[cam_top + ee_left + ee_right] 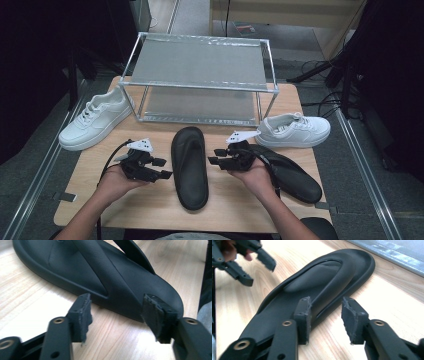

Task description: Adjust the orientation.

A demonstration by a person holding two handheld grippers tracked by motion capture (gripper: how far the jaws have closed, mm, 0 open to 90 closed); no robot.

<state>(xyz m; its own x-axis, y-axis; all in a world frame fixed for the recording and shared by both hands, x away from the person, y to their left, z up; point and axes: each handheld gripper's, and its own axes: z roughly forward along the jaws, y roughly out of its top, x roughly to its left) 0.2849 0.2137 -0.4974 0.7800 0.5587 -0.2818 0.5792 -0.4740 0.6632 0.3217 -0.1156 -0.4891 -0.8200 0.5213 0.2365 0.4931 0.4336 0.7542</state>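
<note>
Lying well out beyond the left gripper's outer side, a white sneaker sits at the far left of the wooden table, its toe toward the near edge. The left gripper itself rests in the person's left hand, released, its jaws spread with nothing between them; in the left gripper view the pads stand just short of the black sandal's rim, not touching it. That black sandal lies flat on the table directly between the two grippers, lengthwise away from the person, strap side up. Just past its far end stands a metal rack with two grey shelves. On the sandal's other side the right gripper is held in the right hand, its jaws likewise parted and empty; in the right gripper view the left pad overlaps the sandal's edge while the other hangs over bare wood. Behind and under the right hand lies a second black sandal, angled toward the table's right corner. Beyond the right gripper, near the rack's right leg, sits a second white sneaker.
</note>
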